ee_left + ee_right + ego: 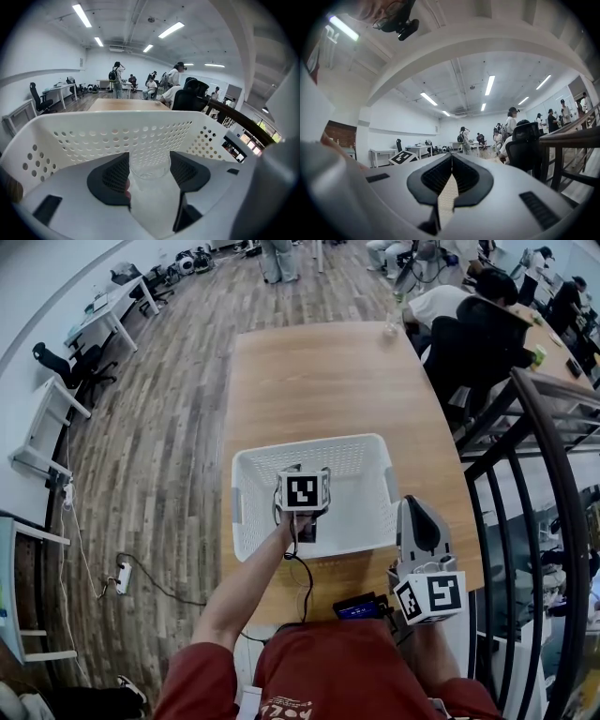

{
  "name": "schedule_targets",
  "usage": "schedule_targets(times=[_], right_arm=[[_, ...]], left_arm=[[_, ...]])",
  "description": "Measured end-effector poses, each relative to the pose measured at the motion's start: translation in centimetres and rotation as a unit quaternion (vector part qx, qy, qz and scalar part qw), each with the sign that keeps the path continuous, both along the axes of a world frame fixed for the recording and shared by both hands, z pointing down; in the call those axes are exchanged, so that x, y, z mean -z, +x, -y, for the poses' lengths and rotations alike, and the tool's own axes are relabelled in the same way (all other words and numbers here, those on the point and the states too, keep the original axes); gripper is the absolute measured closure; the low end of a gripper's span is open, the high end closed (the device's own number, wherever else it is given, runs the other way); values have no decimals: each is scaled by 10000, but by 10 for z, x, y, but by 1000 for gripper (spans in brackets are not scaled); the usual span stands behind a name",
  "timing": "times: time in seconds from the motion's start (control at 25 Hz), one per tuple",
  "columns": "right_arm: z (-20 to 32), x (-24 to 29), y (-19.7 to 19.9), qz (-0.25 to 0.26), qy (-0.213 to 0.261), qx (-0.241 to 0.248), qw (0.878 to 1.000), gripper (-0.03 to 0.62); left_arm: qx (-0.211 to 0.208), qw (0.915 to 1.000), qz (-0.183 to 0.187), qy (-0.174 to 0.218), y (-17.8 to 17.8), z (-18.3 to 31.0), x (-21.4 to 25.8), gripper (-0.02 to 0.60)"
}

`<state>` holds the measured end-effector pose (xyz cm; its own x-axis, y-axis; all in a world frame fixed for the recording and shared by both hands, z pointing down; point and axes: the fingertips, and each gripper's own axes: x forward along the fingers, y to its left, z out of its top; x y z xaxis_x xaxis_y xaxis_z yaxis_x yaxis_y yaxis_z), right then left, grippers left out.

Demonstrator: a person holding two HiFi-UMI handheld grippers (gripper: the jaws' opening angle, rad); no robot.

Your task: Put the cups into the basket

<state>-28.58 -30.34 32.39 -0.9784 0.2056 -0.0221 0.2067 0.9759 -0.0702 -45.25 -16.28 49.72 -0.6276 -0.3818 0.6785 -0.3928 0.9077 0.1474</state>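
A clear plastic cup (152,201) sits between the two dark pads of my left gripper (149,171), which is shut on it. The cup hangs inside the white perforated basket (93,136), its open mouth facing the far wall. In the head view the left gripper (302,482) is over the middle of the basket (309,444), and its marker cube hides the cup. My right gripper (415,504) hovers by the basket's right near corner. Its jaws (451,161) meet at the tips, shut on nothing.
The basket stands at the near end of a long wooden table (319,371). A small clear object (391,329) stands at the far edge. A black device (361,607) lies at the near edge. A dark railing (553,446) runs along the right, with seated people beyond.
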Motion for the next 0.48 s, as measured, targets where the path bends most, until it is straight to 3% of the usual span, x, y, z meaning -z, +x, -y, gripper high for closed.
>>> schedule_targets(times=[0.32, 0.48], right_arm=[[7, -1, -3, -103, -72, -104, 9999, 583], [4, -3, -3, -150, -77, -84, 9998, 583]], left_arm=[[224, 9987, -444, -83, -4, -4, -30, 305], [245, 9989, -389, -98, -9, -1, -30, 305]])
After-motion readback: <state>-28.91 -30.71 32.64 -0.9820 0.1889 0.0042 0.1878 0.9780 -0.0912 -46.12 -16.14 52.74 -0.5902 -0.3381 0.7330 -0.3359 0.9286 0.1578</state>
